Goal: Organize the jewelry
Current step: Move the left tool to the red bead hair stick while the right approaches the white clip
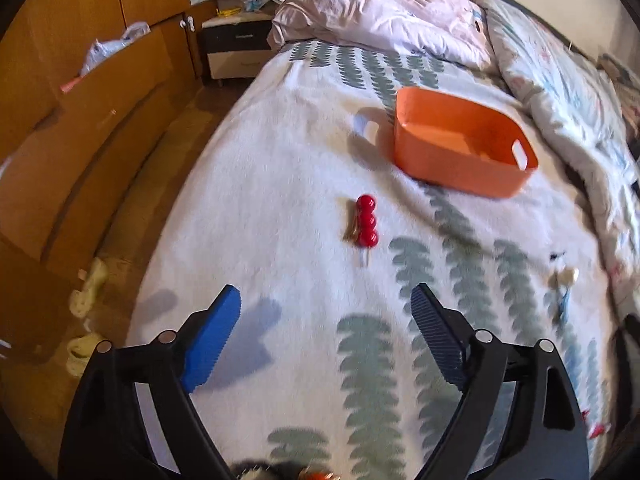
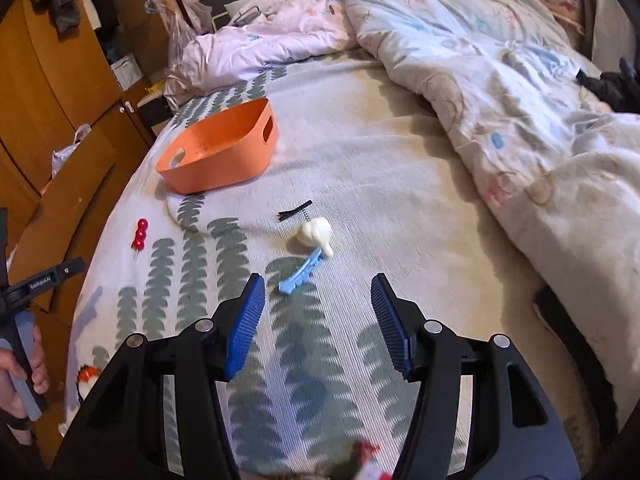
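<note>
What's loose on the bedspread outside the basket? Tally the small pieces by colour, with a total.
Red: 1, the bead clip
White: 1, the fluffy piece
Blue: 1, the clip
Black: 1, the pin
Total: 4
The orange basket looks empty. Blurred bits at the bottom edge are not counted.

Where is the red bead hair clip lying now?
The red bead hair clip lies on the bedspread, ahead of the open left gripper and nearer than the orange basket.
</note>
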{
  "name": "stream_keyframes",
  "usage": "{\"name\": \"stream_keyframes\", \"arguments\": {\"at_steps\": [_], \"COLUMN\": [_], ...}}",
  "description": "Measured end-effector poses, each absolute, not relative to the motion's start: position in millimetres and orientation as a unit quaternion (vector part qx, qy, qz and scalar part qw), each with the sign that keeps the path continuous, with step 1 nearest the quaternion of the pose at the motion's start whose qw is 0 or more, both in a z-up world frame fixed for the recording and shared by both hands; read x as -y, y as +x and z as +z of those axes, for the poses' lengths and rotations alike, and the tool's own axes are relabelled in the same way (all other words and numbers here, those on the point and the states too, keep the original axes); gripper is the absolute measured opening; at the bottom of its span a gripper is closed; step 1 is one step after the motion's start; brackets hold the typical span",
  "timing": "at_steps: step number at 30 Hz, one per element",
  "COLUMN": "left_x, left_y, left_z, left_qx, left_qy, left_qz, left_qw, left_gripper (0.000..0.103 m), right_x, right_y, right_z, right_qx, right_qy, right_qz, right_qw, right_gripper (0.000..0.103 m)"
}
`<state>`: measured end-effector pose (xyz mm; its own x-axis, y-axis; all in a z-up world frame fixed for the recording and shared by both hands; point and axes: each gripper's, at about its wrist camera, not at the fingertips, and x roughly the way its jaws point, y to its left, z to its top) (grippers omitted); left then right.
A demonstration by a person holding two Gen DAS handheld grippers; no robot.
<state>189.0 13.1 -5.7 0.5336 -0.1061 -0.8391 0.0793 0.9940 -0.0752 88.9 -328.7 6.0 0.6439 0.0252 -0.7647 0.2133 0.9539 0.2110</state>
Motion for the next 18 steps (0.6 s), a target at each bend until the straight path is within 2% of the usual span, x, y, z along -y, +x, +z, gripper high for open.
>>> {"name": "stream_keyframes", "arguments": {"at_steps": [12, 18], "left_x": [-11, -4], "left_y": [245, 259], "left_z": [-34, -43], "left_qx": [-0.494, -0.486], "left_qy": [-0.042, -0.023], "left_qz": [-0.076, -0.072], "left_qw": [0.865, 0.87], "left_gripper": [0.086, 0.086], "right_x": [318, 314], "right_y": [156, 177], "right_z": [-17, -25], "right_qx": [-0.428, -0.431], "right_qy": [0.125, 0.105], "right_qz": [-0.049, -0.035], "right_qw": [0.894, 0.895], "right_gripper": [0.059, 0.059]}}
